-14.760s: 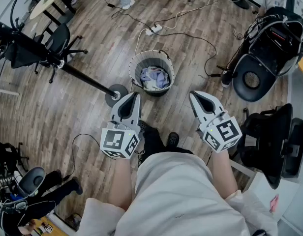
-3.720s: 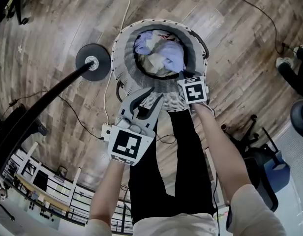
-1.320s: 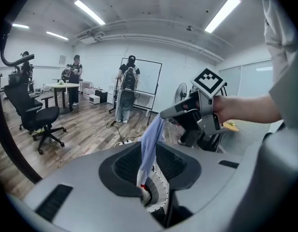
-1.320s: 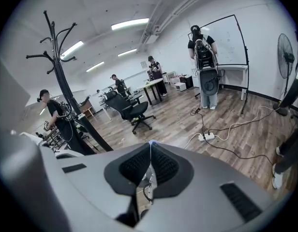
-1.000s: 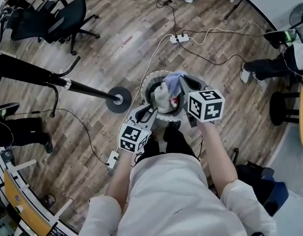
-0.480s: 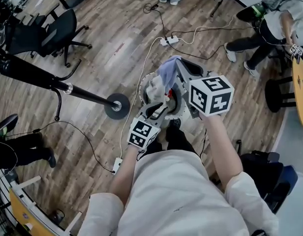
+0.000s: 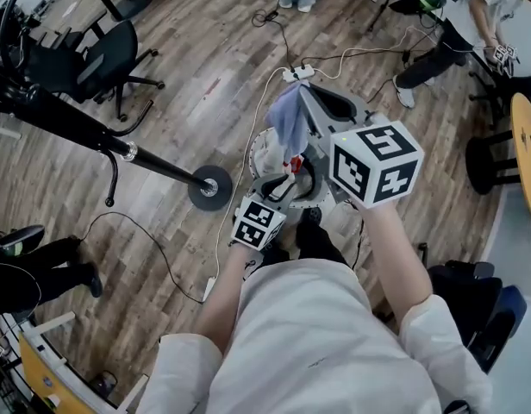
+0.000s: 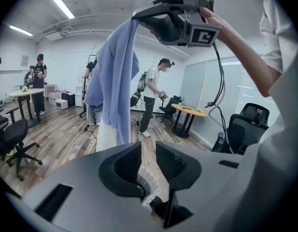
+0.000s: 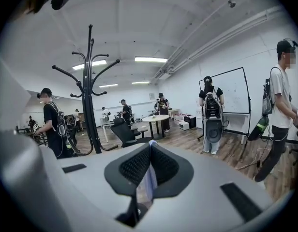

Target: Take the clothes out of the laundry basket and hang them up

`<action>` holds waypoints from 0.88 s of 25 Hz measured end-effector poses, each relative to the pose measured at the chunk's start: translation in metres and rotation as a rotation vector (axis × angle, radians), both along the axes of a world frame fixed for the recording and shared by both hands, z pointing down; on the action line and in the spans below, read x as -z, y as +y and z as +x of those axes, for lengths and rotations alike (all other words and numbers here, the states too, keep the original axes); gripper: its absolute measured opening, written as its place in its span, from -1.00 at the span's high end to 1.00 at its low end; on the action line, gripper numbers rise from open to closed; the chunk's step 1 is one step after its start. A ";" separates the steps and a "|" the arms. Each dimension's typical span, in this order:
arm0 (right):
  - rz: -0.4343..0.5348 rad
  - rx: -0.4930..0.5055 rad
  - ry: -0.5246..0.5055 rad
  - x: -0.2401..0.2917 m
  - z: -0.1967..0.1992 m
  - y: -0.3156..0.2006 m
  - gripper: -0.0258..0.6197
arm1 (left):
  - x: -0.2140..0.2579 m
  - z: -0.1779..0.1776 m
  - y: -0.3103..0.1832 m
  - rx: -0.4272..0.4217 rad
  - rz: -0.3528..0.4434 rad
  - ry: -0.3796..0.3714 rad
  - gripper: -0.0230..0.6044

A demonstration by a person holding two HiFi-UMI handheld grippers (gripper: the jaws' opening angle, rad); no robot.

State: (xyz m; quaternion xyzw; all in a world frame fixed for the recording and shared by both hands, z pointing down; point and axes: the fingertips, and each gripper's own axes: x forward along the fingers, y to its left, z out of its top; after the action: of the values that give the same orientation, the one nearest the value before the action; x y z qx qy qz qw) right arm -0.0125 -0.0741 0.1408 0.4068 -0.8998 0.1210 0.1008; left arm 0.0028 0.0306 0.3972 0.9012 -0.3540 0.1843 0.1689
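The right gripper (image 7: pixel 302 93) is held high over the laundry basket (image 7: pixel 256 160). Its 2 jaws are pressed together on a fold of a pale blue garment (image 7: pixel 289 121), which hangs down from them toward the basket. The left gripper (image 7: pixel 289 179) sits lower, by the basket's near rim, with its jaws spread and nothing between them. A black coat stand (image 7: pixel 209 186) has its round base on the wood floor (image 7: pixel 188 84), just left of the basket.

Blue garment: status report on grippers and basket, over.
Right gripper shut on blue garment, hanging above laundry basket. Left gripper open, empty. Coat stand in view ahead.
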 end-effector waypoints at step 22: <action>0.154 0.064 -0.065 0.086 -0.013 0.045 0.89 | -0.019 -0.038 -0.025 0.151 0.026 -0.108 0.49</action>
State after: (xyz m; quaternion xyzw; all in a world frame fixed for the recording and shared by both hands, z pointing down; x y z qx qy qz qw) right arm -0.0254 -0.0288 0.0544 0.3802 -0.9218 0.0610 0.0438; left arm -0.0349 0.0052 0.4158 0.8629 -0.4317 0.2147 0.1514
